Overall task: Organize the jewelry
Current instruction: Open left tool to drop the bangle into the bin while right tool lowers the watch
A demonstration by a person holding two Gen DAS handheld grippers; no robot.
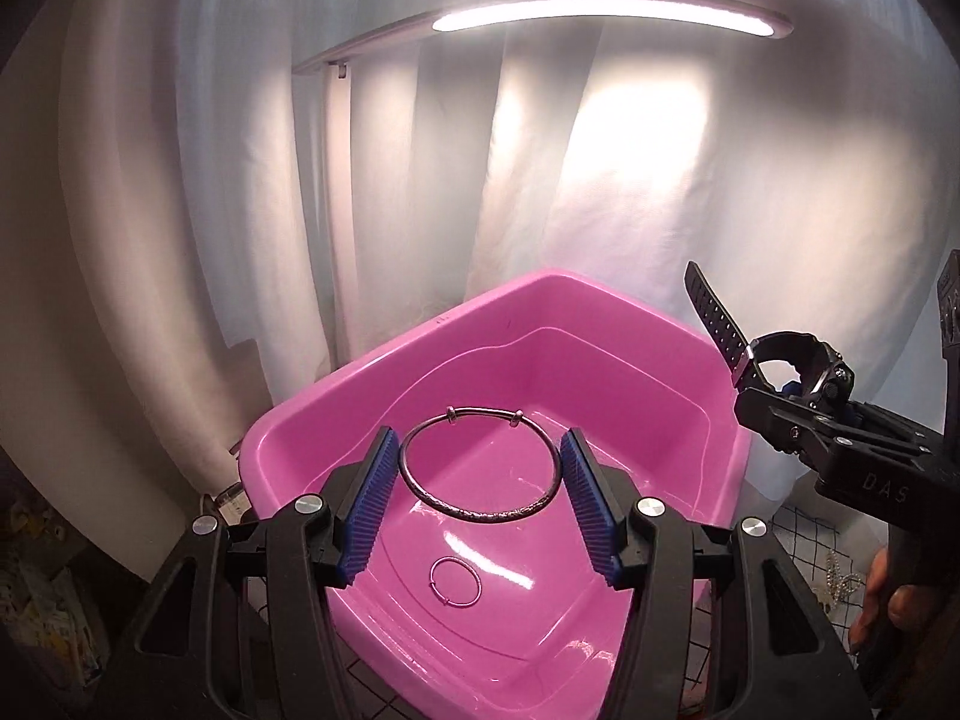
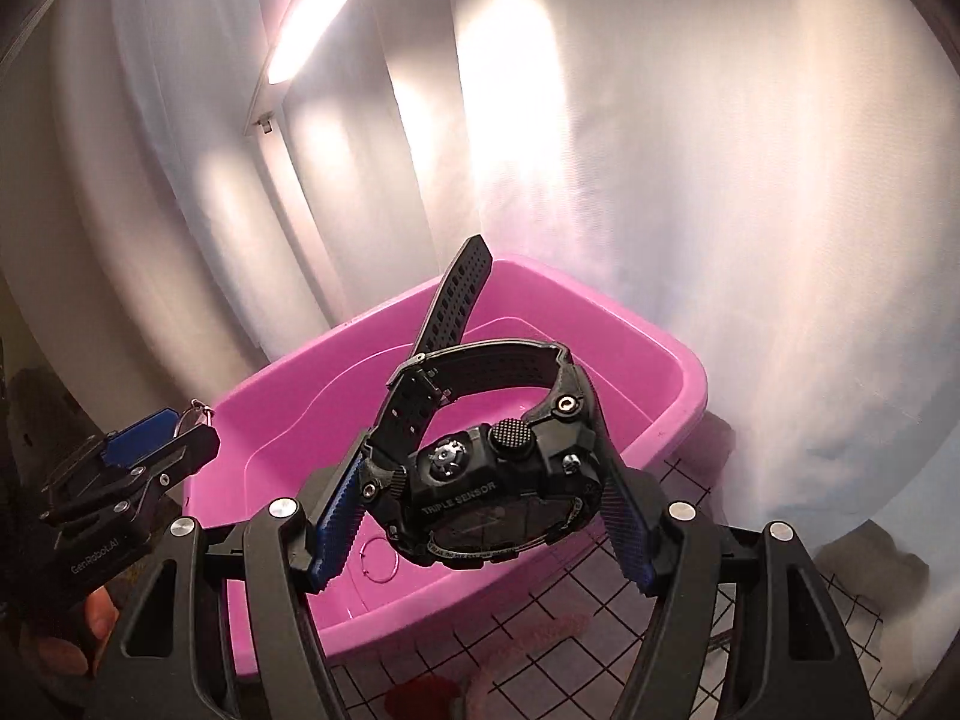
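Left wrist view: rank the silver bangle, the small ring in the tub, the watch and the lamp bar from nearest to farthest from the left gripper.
1. Silver bangle: held between the left gripper pads, over the pink tub.
2. Small ring: on the tub floor, just below.
3. Watch: off to the right, in the right gripper.
4. Lamp bar: high up, by the curtain.

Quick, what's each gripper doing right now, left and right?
Left gripper: closed on the silver bangle, above the pink tub.
Right gripper: closed on the black watch.
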